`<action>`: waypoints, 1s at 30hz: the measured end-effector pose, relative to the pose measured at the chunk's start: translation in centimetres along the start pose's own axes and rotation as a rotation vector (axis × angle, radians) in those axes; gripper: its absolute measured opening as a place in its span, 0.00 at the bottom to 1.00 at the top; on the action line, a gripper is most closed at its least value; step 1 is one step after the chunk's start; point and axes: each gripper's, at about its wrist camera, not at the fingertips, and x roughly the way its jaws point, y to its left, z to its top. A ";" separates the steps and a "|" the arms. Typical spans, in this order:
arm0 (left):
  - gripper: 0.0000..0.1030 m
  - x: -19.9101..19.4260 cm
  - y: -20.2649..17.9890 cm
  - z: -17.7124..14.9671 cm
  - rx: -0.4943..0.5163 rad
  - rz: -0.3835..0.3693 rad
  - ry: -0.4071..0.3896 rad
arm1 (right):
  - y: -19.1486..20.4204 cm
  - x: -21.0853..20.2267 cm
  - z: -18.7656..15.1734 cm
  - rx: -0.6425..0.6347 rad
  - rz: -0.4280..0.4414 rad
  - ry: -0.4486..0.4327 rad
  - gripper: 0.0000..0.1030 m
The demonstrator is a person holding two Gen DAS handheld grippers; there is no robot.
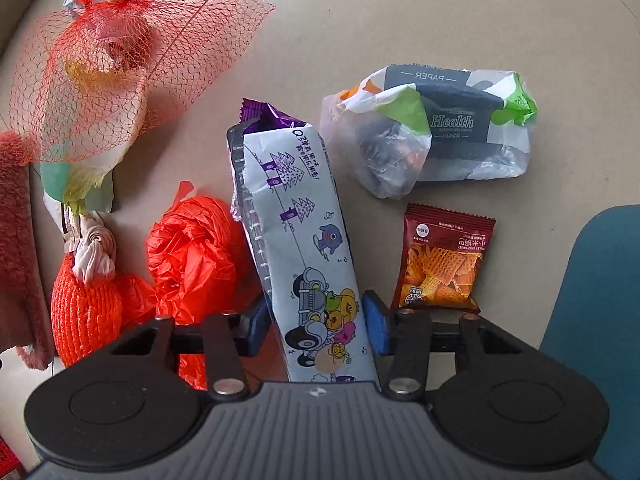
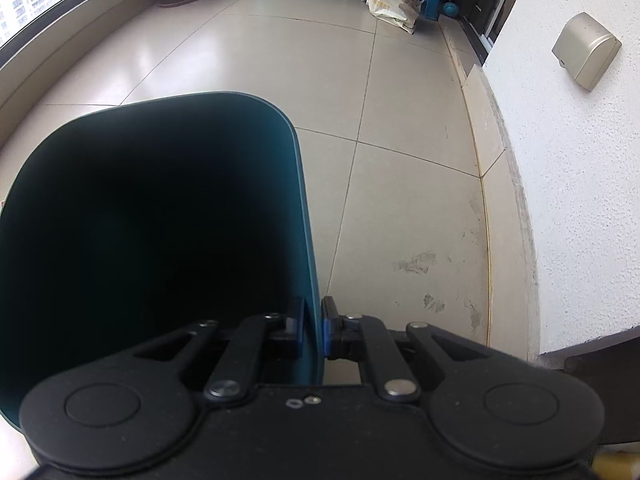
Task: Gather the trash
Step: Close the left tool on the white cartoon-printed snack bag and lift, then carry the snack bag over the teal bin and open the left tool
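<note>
Teal bin (image 2: 160,220): biggest thing here, held at its rim wall by the right gripper (image 2: 312,330), pads pinching the wall from inside and outside. The bin mouth faces the right wrist cam; its inside is too dark to tell if anything's in it yet. Its edge also shows at the right of the left wrist view.

Trash lies on the beige desk (image 1: 400,32). Red net bag (image 1: 120,60) w/ scraps at far left, tissue pack wrapper (image 1: 436,132) far right, crumpled orange plastic bag (image 1: 192,256) near left, small chip packet (image 1: 440,264) near right.

Long cartoon-print snack wrapper (image 1: 296,240) sits between the pads of the left gripper (image 1: 316,332). The pads look spread either side of it, prob. just off the sides; contact is hard to judge.

Step in hand, I'd say: grabbing the first piece. Next move calls for closing on the wrapper, lifting it clear of the orange bag beside it, and carrying it right to the bin mouth.
</note>
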 end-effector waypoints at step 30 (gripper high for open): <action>0.38 -28.6 0.5 -8.9 0.295 -0.226 -0.381 | 0.5 -0.3 0.0 -0.035 0.041 0.014 0.04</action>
